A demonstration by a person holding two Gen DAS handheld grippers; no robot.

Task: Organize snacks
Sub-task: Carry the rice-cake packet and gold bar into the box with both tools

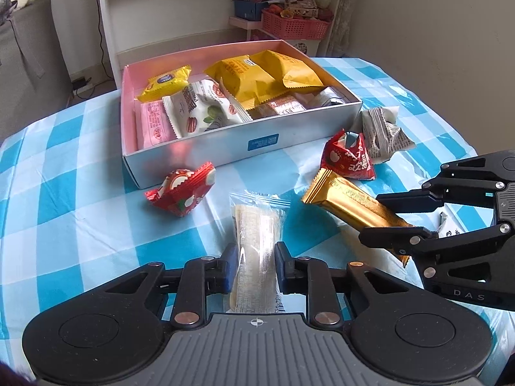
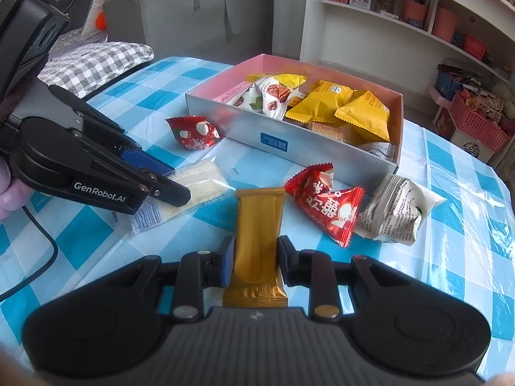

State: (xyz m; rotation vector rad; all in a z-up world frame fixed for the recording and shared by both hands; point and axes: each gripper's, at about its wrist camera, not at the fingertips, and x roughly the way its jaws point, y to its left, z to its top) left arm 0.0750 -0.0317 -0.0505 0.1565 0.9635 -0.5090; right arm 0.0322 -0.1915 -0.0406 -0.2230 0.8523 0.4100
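Tongs angled down: our left gripper (image 1: 254,265) pinches a clear-wrapped bar (image 1: 256,251), seemingly wafer; right gripper (image 2: 256,262) pinches a gold bar (image 2: 259,225).

Open box (image 1: 206,148) part-filled with snacks at far centre, clear-wrapped wafer (image 1: 257,244) and gold bar (image 2: 257,234) near, two red packets (image 1: 182,189) (image 1: 349,157) between

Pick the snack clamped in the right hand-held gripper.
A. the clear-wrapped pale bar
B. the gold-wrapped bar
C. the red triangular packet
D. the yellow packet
B: in the right wrist view the right hand-held gripper is shut on the gold-wrapped bar, its pads pressing both sides; the clear-wrapped pale bar sits in the left hand-held gripper.
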